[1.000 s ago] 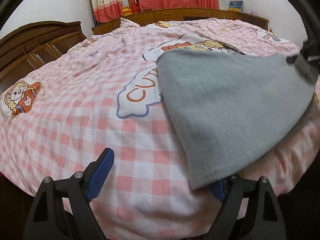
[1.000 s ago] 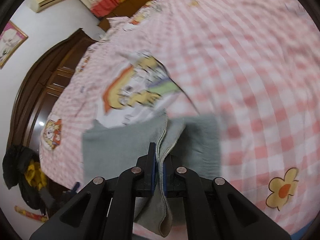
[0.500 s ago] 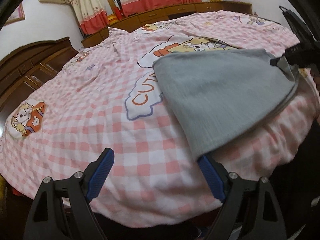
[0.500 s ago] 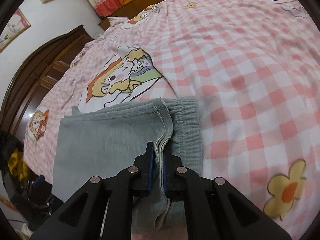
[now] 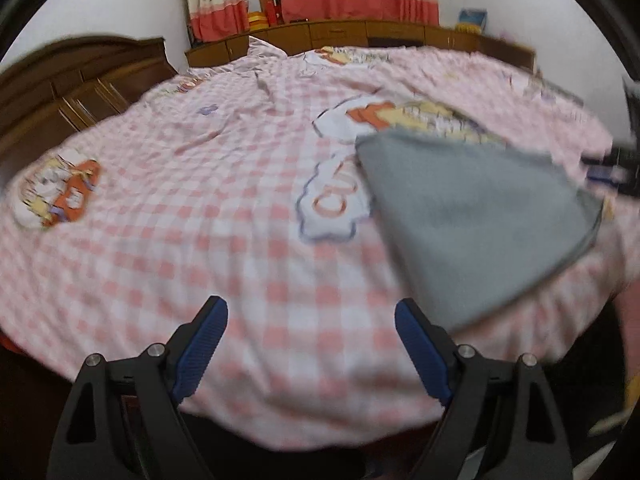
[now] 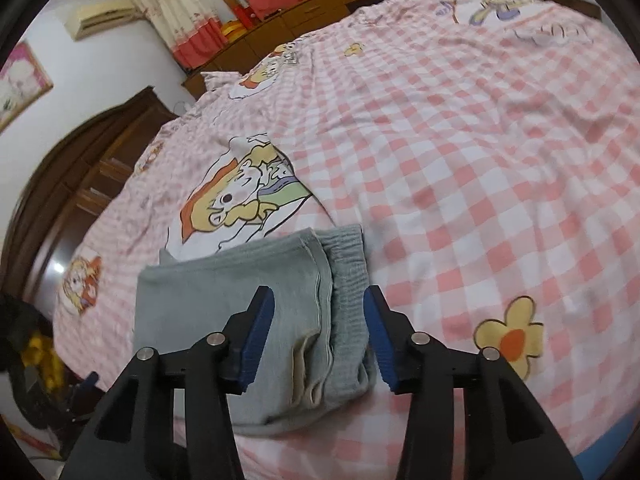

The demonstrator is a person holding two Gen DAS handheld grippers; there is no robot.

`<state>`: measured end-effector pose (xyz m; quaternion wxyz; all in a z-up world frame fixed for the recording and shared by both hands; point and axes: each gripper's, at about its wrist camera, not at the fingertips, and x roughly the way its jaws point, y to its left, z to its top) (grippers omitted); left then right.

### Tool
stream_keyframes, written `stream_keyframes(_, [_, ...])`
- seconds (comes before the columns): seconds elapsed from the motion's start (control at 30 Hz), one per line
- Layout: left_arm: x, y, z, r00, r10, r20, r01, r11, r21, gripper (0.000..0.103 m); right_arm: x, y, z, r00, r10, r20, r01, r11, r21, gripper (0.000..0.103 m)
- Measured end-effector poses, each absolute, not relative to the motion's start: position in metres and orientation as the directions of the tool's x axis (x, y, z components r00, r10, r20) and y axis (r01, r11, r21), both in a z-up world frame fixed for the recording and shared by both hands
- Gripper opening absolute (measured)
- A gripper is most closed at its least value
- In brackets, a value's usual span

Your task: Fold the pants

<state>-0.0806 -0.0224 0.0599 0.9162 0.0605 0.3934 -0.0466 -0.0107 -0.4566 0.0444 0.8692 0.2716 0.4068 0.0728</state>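
Near the bed's (image 6: 480, 168) front edge, soft, floppy pants (image 6: 248, 304) lie folded; both grippers (image 6: 318, 334) (image 5: 310, 344) gape empty — pinch the layered waistband edge.

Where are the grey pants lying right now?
The folded pants lie flat on the checked bedspread near its front edge, just below the cartoon print, directly ahead of the open right gripper.
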Motion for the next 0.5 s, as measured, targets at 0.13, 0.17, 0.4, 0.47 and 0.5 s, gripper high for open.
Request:
stream_keyframes(0.13, [-0.039,-0.027,0.065,0.651,-0.171,-0.74,0.135,0.985,-0.108,0.089,-0.002,-0.458,0.032,0.666,0.325,-0.672,0.171,0.81,0.561,0.047])
stream_keyframes(0.17, [-0.027,-0.029,0.066,0.641,-0.206,-0.739,0.137,0.978,-0.154,0.089,0.0,-0.458,0.028,0.663,0.33,-0.672,0.179,0.801,0.571,0.047])
stream_keyframes(0.4, [0.04,-0.061,0.05,0.597,-0.251,-0.762,0.161,0.968,-0.192,0.089,0.014,-0.453,-0.001,0.617,0.382,-0.687,0.195,0.772,0.605,0.049])
stream_keyframes(0.47, [0.052,-0.065,0.04,0.589,-0.246,-0.77,0.157,0.969,-0.191,0.089,0.015,-0.451,-0.005,0.635,0.38,-0.672,0.178,0.775,0.606,0.049])
stream_keyframes(0.5, [0.056,-0.066,0.036,0.597,-0.244,-0.765,0.155,0.97,-0.188,0.092,0.016,-0.447,-0.007,0.644,0.37,-0.669,0.164,0.788,0.593,0.05])
